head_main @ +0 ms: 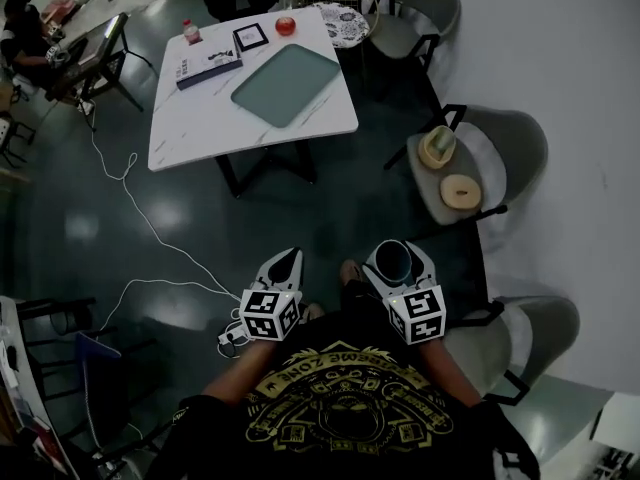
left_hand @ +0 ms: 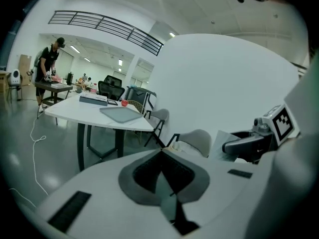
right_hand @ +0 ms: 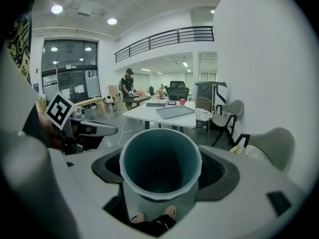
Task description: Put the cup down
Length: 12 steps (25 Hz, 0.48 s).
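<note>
A pale cup with a dark teal inside (right_hand: 160, 169) sits between the jaws of my right gripper (right_hand: 162, 176), mouth toward the camera. In the head view the cup (head_main: 393, 259) is held low in front of the person's torso, and my right gripper (head_main: 400, 265) is shut on it. My left gripper (head_main: 286, 264) hangs beside it to the left with nothing in it. In the left gripper view the left gripper (left_hand: 163, 171) has its dark pads meeting at the tips. A white marble table (head_main: 190, 108) with a grey-green tray (head_main: 287, 83) stands well ahead.
The table also holds a dark box (head_main: 208, 66), a small bottle (head_main: 191, 32), a framed tablet (head_main: 250, 37) and a red apple (head_main: 286, 25). Grey chairs (head_main: 505, 153) line the right wall, one carrying round objects (head_main: 460, 190). A white cable (head_main: 150, 228) snakes over the dark floor.
</note>
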Tool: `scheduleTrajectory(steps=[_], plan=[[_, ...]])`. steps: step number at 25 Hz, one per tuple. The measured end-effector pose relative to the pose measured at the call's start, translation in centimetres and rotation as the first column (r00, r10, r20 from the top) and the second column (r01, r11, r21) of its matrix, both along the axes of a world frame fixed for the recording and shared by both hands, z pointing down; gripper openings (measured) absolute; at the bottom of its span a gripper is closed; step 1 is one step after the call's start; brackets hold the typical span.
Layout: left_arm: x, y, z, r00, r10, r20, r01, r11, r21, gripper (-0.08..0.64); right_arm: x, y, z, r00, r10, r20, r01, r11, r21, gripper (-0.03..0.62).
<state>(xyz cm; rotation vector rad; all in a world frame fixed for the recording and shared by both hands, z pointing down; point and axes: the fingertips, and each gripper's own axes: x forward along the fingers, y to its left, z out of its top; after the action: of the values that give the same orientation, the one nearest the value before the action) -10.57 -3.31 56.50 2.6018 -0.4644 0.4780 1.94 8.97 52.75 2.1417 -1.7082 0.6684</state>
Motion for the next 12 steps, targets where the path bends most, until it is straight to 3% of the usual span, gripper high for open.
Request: scheduleTrajectory(steps=[12], plan=[[4.5, -5.0, -1.1, 0.987, -0.153, 0.047, 0.152, 0.988, 0.025, 0.01, 6.1, -7.7, 0.1, 0.981, -0.19, 0.021, 0.19, 0.981, 0.025, 0.39]])
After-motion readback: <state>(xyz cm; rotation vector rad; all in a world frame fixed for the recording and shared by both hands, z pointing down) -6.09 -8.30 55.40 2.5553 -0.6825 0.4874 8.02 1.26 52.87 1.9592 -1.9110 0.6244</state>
